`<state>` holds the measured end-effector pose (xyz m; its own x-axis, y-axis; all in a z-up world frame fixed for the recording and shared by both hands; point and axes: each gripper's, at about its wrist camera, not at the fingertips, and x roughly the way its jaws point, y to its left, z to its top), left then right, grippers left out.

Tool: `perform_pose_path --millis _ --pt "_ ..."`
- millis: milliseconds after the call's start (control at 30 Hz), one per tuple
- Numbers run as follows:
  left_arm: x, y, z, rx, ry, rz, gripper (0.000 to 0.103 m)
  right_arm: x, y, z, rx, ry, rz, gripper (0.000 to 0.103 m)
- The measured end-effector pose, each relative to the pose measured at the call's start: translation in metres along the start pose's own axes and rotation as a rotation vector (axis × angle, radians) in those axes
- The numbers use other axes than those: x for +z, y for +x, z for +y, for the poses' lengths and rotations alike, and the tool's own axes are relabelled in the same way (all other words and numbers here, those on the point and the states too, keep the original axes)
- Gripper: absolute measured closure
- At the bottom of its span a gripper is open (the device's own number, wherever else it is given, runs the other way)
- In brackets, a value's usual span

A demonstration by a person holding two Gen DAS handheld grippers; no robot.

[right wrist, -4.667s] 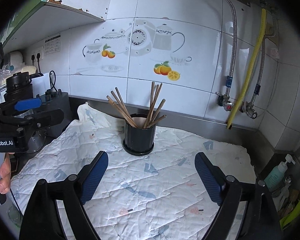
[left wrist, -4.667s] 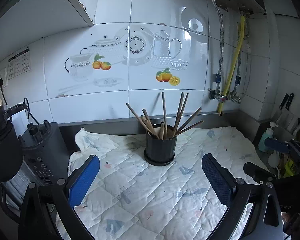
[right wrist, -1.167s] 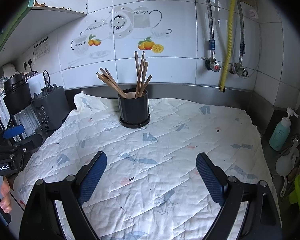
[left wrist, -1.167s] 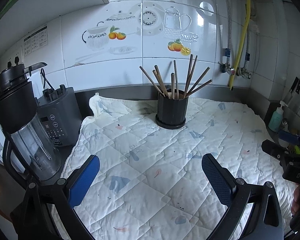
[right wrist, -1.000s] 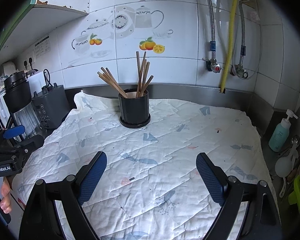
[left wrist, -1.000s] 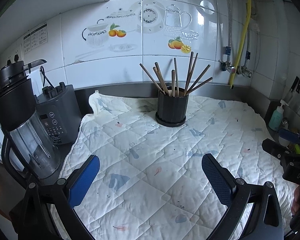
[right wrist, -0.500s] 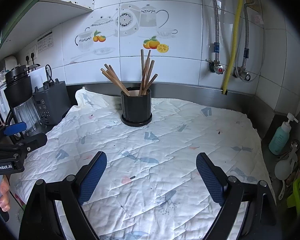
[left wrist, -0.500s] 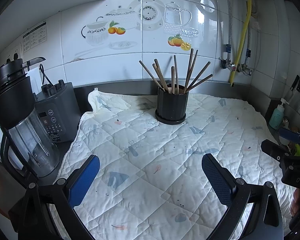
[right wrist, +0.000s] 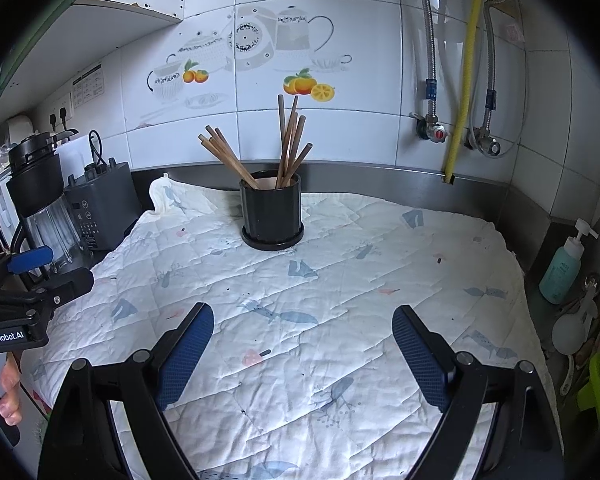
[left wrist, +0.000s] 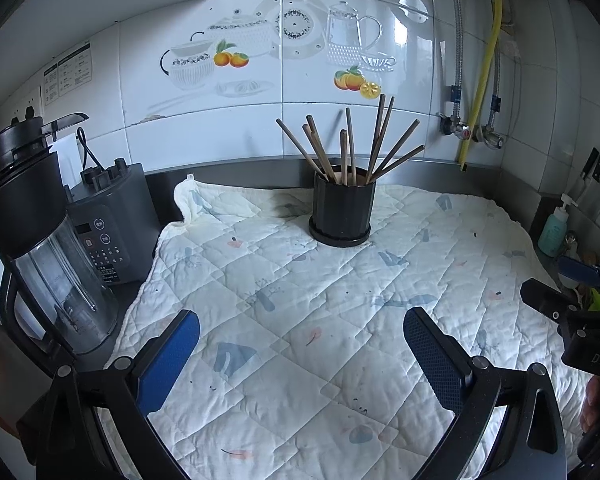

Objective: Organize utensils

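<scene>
A black ribbed holder [left wrist: 342, 212] [right wrist: 271, 210] stands upright near the back of a white quilted cloth [left wrist: 300, 300] [right wrist: 320, 300]. Several brown chopsticks [left wrist: 352, 148] [right wrist: 288, 140] fan out of it. My left gripper [left wrist: 300, 340] hovers open above the cloth's front left, well short of the holder, with nothing between its blue pads [left wrist: 168, 356]. My right gripper [right wrist: 302, 340] is open too, over the front middle of the cloth, its blue pads [right wrist: 420, 356] far apart and empty.
A blender jug [left wrist: 40, 240] and its grey base [left wrist: 108, 220] stand left of the cloth. A teal soap bottle [right wrist: 560, 268], ladles and knives crowd the right side. Pipes and a yellow hose [right wrist: 462, 80] run down the tiled wall.
Both grippers have drawn back from the holder since the earliest frames, so it looks smaller and farther. Over the last second the views only drift slightly. Both stay open.
</scene>
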<state>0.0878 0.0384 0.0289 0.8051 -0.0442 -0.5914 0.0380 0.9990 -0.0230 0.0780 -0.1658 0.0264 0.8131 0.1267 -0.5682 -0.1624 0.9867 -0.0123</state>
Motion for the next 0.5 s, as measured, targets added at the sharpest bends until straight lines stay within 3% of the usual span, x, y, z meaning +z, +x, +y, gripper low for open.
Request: perform_pose_path --millis 500 --pt "0.001 -0.0038 -0.0052 -0.001 0.011 -0.034 0.0 -0.0038 -0.0002 -0.0058 -0.003 0.037 -0.011 0.004"
